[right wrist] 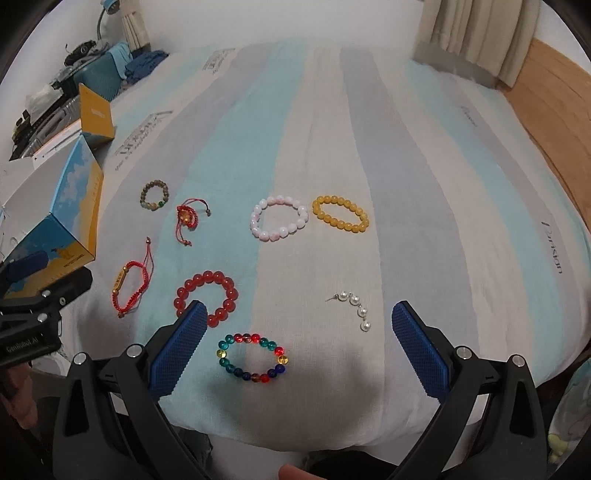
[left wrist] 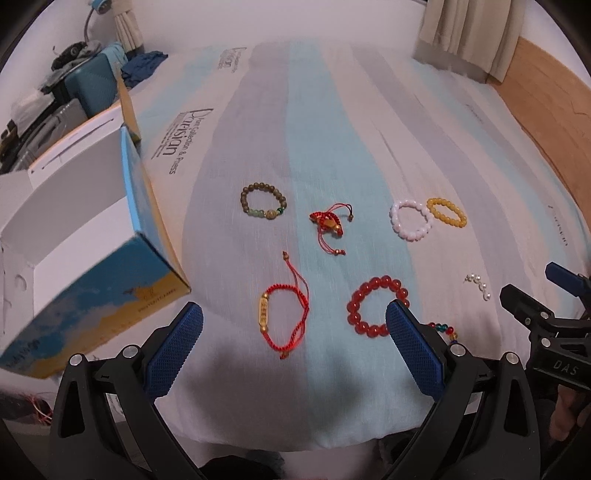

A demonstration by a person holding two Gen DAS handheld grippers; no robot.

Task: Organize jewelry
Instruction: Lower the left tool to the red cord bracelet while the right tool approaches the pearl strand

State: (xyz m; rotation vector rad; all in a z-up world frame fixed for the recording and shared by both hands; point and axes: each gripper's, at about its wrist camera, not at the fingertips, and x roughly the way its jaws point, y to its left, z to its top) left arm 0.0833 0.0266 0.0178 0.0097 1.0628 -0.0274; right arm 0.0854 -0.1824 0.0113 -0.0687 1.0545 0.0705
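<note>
Several bracelets lie on a striped bedsheet (left wrist: 332, 110). My left gripper (left wrist: 295, 325) is open over a red cord bracelet with a gold tube (left wrist: 284, 317), beside a red bead bracelet (left wrist: 369, 302). My right gripper (right wrist: 299, 321) is open above a multicoloured bead bracelet (right wrist: 253, 356), with a pearl earring (right wrist: 354, 306) to its right. Farther off lie a brown bead bracelet (right wrist: 153, 194), a knotted red cord bracelet (right wrist: 186, 218), a pink bead bracelet (right wrist: 279, 218) and a yellow bead bracelet (right wrist: 340, 214). An open blue and yellow box (left wrist: 92, 258) stands at the left.
The box's lid flap (right wrist: 96, 112) stands up behind it. Clothes and clutter (left wrist: 92, 66) are piled at the far left. Curtains (left wrist: 469, 33) hang at the back right, and a wooden floor (left wrist: 546, 110) runs along the right side of the bed.
</note>
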